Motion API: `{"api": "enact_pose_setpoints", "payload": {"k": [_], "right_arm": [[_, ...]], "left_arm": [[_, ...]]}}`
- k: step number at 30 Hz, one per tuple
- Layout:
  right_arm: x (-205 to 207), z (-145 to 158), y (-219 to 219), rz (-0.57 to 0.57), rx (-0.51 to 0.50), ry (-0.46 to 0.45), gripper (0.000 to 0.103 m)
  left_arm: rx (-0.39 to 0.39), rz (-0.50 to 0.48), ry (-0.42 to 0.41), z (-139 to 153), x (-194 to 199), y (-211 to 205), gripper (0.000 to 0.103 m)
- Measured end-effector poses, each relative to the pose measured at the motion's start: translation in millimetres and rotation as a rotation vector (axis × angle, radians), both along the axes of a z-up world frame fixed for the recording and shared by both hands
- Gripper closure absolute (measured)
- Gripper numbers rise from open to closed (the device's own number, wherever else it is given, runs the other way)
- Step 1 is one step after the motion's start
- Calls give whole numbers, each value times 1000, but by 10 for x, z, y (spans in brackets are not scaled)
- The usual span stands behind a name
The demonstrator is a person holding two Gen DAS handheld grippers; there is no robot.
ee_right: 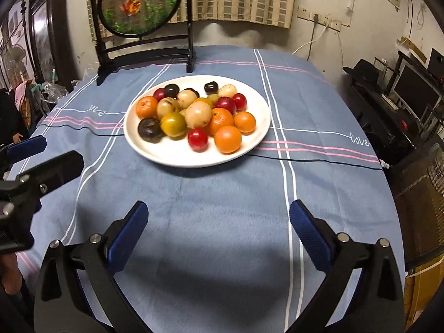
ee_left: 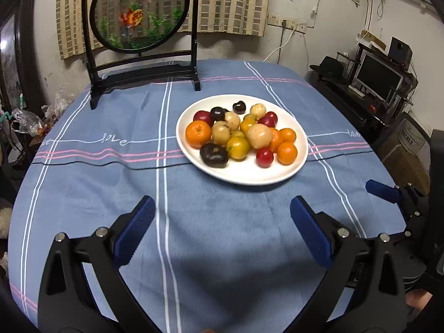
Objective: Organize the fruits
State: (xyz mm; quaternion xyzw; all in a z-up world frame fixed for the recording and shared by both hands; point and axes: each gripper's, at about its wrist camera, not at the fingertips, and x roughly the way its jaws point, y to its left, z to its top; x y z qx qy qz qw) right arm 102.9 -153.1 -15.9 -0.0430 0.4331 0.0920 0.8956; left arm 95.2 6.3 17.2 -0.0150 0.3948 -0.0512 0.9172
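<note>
A white plate point(ee_left: 249, 174) sits on the blue tablecloth, heaped with several small fruits: orange mandarins point(ee_left: 198, 134), red plums point(ee_left: 264, 158), dark purple plums point(ee_left: 214, 155), pale yellow fruits point(ee_left: 259, 136) and a yellow-green one point(ee_left: 237, 147). The plate also shows in the right wrist view point(ee_right: 172, 155). My left gripper point(ee_left: 222, 208) is open and empty, hovering over the cloth short of the plate. My right gripper point(ee_right: 217, 211) is open and empty, also short of the plate. The right gripper's fingertip point(ee_left: 381, 191) shows at the left view's right edge.
A black-framed round goldfish screen point(ee_left: 140, 11) stands at the table's far edge behind the plate. The blue striped tablecloth point(ee_left: 222, 222) covers the table. A desk with a monitor point(ee_left: 378, 79) stands to the right. Cluttered bags point(ee_left: 25, 119) lie at the left.
</note>
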Motion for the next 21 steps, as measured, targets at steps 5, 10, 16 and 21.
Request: {"api": "enact_pose_setpoints", "payload": {"k": [5,10,16,21], "right_arm": [[-67,29,-12,-8,9,0,1],[-87,47,-17,-9,10,1,1],[-97,64,-5,-3,16,0,1],[-112,87,-28,-8,23,-4,1]], "left_arm": [[9,-3,4,-8,-92,0,2],[-7,12,3,9,-101,44,2],[-22,8,-1,10,-97,55,2],[-13,12,4,19,-99,45,2]]}}
